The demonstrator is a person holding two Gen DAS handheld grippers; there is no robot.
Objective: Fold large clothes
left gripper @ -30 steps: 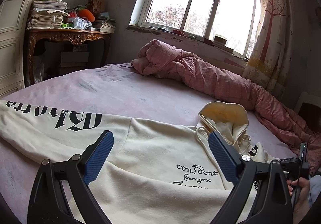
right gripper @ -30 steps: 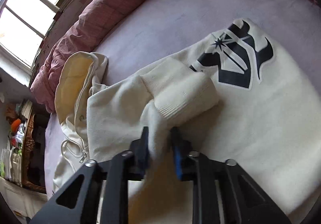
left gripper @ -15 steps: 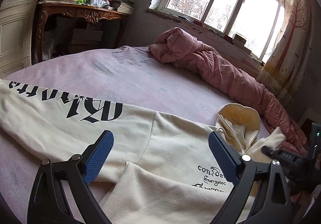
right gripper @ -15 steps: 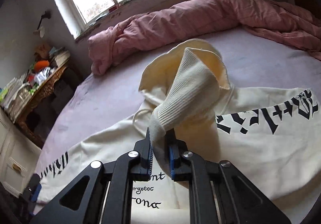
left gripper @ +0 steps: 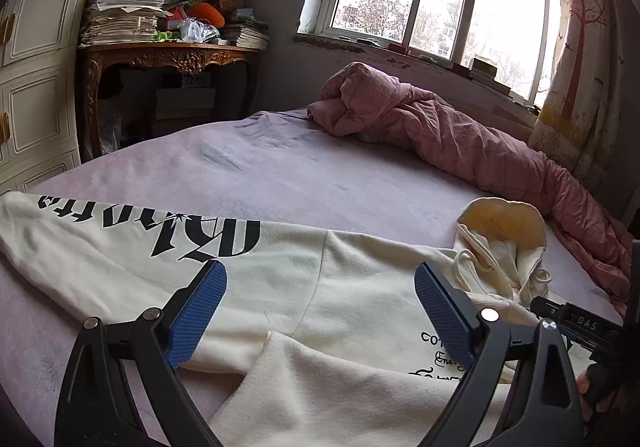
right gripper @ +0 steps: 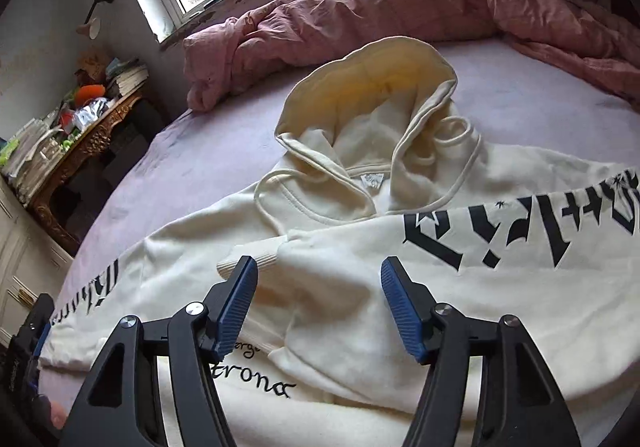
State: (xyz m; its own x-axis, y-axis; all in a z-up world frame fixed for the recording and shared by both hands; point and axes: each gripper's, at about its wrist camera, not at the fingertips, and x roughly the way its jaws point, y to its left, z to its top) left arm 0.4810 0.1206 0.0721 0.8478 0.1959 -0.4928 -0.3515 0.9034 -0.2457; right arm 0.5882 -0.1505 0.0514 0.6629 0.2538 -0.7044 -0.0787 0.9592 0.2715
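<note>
A cream hoodie [left gripper: 360,287] lies face up on the bed, its hood [right gripper: 368,87] toward the window. One sleeve with black lettering [left gripper: 180,235] stretches out to the left. The other lettered sleeve [right gripper: 520,231] is folded across the chest, and its ribbed cuff [right gripper: 248,261] rests just beyond my right gripper [right gripper: 320,307]. That gripper's jaws are opening above the folded sleeve, and the pads do not press on it. My left gripper [left gripper: 320,311] hovers open over the chest with nothing held. The right gripper [left gripper: 568,323] also shows at the right edge of the left wrist view.
A crumpled pink quilt [left gripper: 460,143] runs along the far side of the bed under the window. A carved wooden table [left gripper: 168,59] piled with papers stands at the back left beside white cabinet doors [left gripper: 36,47]. The lilac sheet [left gripper: 260,175] lies bare beyond the hoodie.
My right gripper carried the sleeve cuff up and across the hoodie's chest, then opened and let it go. The sleeve now lies folded over the front. The left gripper stayed open.
</note>
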